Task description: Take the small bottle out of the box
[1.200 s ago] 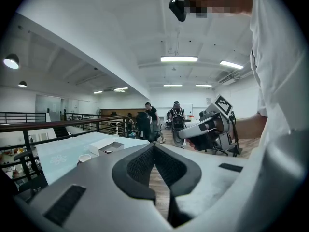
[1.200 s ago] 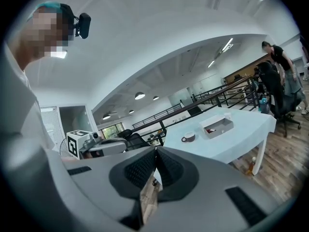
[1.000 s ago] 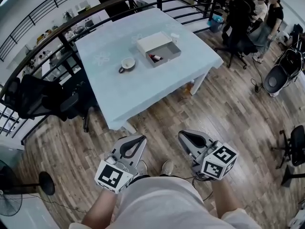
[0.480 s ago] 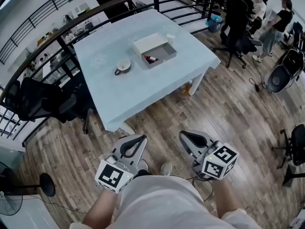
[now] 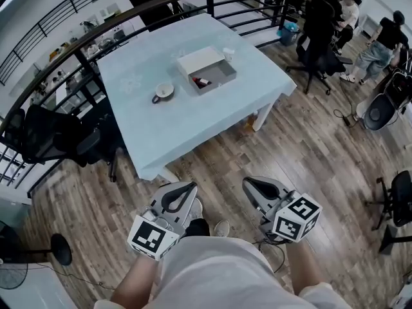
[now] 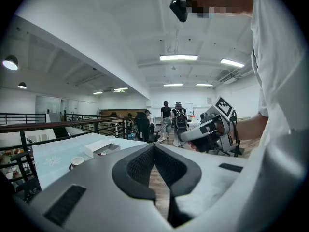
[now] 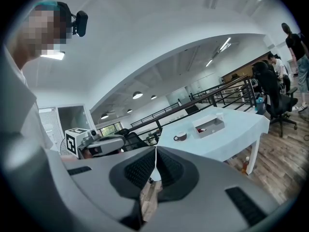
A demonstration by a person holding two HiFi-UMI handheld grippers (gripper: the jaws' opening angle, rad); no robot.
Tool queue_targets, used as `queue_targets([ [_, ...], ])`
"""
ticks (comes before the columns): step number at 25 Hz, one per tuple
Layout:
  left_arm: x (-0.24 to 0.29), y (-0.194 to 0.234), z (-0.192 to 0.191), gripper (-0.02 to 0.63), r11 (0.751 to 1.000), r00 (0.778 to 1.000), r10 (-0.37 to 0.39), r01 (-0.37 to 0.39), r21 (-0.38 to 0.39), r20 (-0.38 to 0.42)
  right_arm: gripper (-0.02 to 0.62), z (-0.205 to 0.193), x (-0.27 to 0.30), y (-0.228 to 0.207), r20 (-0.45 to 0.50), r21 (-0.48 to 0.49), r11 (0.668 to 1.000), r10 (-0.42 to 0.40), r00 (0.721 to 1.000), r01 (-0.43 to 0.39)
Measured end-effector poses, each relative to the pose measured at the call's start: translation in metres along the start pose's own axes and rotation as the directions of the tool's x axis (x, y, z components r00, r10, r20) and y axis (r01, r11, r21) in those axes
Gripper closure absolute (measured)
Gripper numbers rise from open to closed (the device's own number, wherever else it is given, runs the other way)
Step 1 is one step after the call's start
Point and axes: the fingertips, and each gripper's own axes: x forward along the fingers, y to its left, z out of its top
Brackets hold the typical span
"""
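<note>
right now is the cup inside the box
No, the cup stands on the table beside the box, apart from it.

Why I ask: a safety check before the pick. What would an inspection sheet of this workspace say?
Surface: table under a pale blue cloth, ahead of the person.
Job's things: open box on the table; small bottle lying inside it.
Clutter: cup beside the box.
Grippers: left hand-held gripper and right hand-held gripper both shut and empty, over the floor short of the table.
Cables: cord on the floor by an office chair.
Surroundings: railing behind the table; people on the right.
</note>
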Motion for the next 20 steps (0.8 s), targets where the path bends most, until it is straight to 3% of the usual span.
queue_targets([
  [20, 0.042, 0.064, -0.006, 0.586, 1.0, 1.0, -0.009, 0.009, -0.027, -0.001, 0.572, 0.018, 0.049, -0.05, -0.017, 0.03, 0.998, -0.051, 0.999, 0.052],
])
